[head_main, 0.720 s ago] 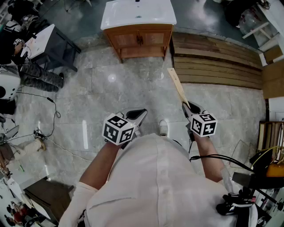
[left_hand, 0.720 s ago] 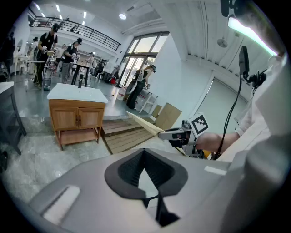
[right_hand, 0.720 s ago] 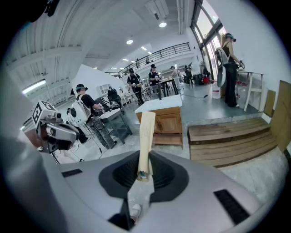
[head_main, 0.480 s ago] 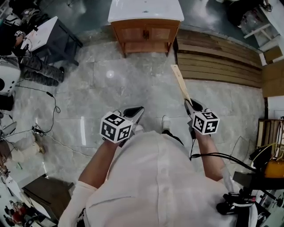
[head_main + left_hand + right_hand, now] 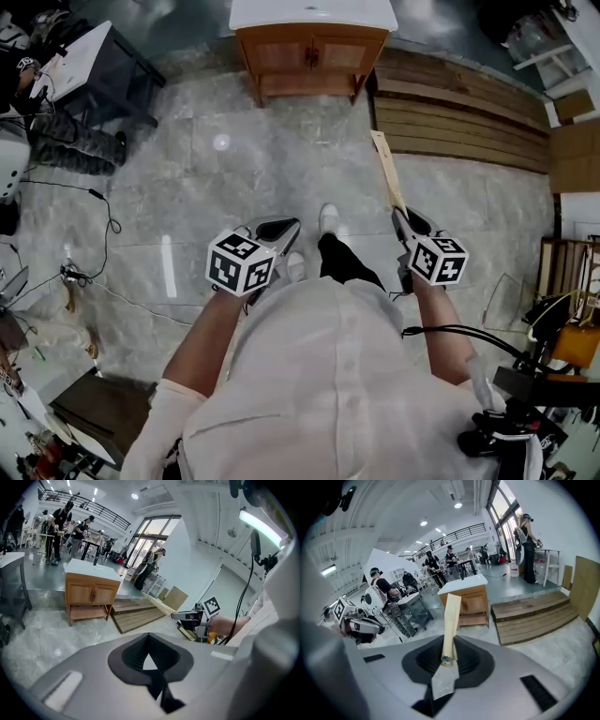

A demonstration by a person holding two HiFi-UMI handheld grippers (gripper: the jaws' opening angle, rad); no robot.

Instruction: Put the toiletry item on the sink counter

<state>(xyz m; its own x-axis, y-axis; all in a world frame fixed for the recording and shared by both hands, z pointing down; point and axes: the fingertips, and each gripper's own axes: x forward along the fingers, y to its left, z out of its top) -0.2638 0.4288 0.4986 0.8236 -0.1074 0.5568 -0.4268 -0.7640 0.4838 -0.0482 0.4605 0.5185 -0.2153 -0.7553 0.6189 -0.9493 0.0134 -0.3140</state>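
A long, flat tan box, the toiletry item (image 5: 387,171), sticks out forward from my right gripper (image 5: 405,217), which is shut on its near end. In the right gripper view the box (image 5: 451,620) rises from between the jaws (image 5: 446,660) toward the vanity. The white sink counter (image 5: 314,13) tops a wooden cabinet (image 5: 314,54) several steps ahead across the floor. My left gripper (image 5: 281,228) is held level beside the right one, shut with nothing in it (image 5: 149,656). The left gripper view also catches the counter (image 5: 91,569) and the box (image 5: 157,603).
Low wooden steps (image 5: 459,122) lie right of the vanity. A dark table (image 5: 84,66) stands to the left, with cables (image 5: 103,225) trailing over the marble floor. My shoe (image 5: 328,217) is between the grippers. People stand in the background (image 5: 433,566).
The vanity has slid up toward the top edge of the head view. A foot has stepped forward between the grippers. Both grippers hold the same pose, the box still gripped.
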